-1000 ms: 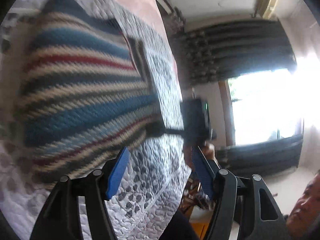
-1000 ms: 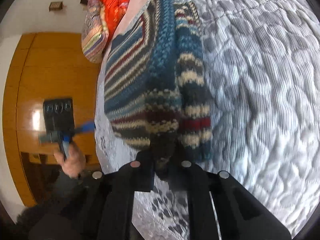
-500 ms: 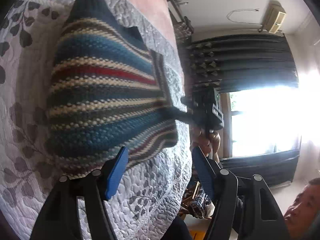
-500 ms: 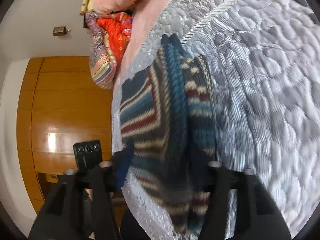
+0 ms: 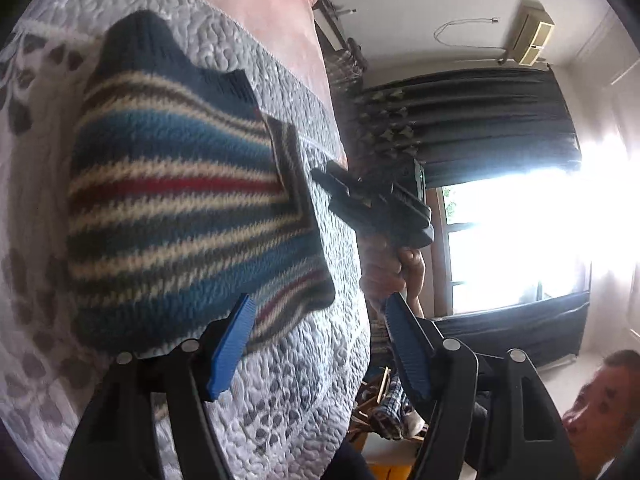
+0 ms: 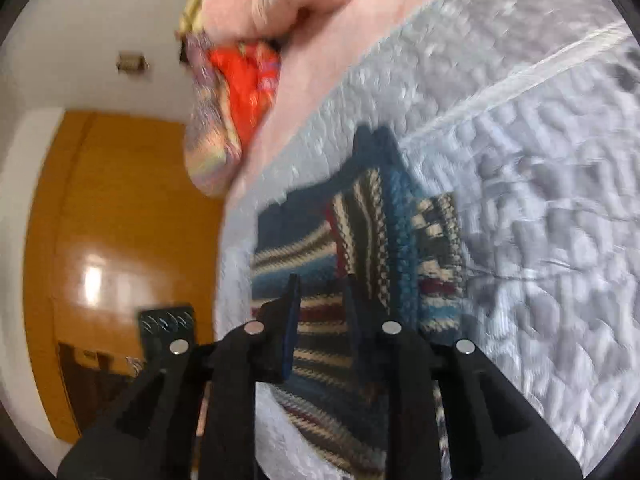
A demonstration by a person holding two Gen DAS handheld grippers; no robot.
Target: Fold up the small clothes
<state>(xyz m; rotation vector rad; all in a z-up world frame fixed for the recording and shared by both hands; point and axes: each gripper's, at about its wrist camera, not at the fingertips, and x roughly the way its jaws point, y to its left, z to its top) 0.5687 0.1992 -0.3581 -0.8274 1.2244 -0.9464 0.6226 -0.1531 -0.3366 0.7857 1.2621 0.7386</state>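
Nearest in the left wrist view, the left tool [image 5: 318, 330] hangs with its blue-padded fingers wide apart and nothing between them, one pad over the near hem of the striped knit sweater [image 5: 180, 208] and the other out past the edge of the bed; in the right wrist view the right tool [image 6: 320, 308] has its jaws parted as well, by a narrower gap, and seems to grip nothing (the picture is blurred by motion, so I cannot tell whether a tip touches the wool). The sweater lies flat on the quilted bedspread [image 5: 304, 360], already doubled into a compact block, with one flap laid lengthwise over the body; the step in hand looks like checking and tidying that fold. To do it well, I would keep both tools low and press the top layer down lightly along its edge instead of pinching it; thick knit springs back and drags the layer beneath if pulled; square the near hem against the far one before any further fold. Beyond the sweater a pink pillow [image 5: 280, 12] lies at the head of the bed; farther off, dark curtains [image 5: 480, 120] hang beside a bright window.
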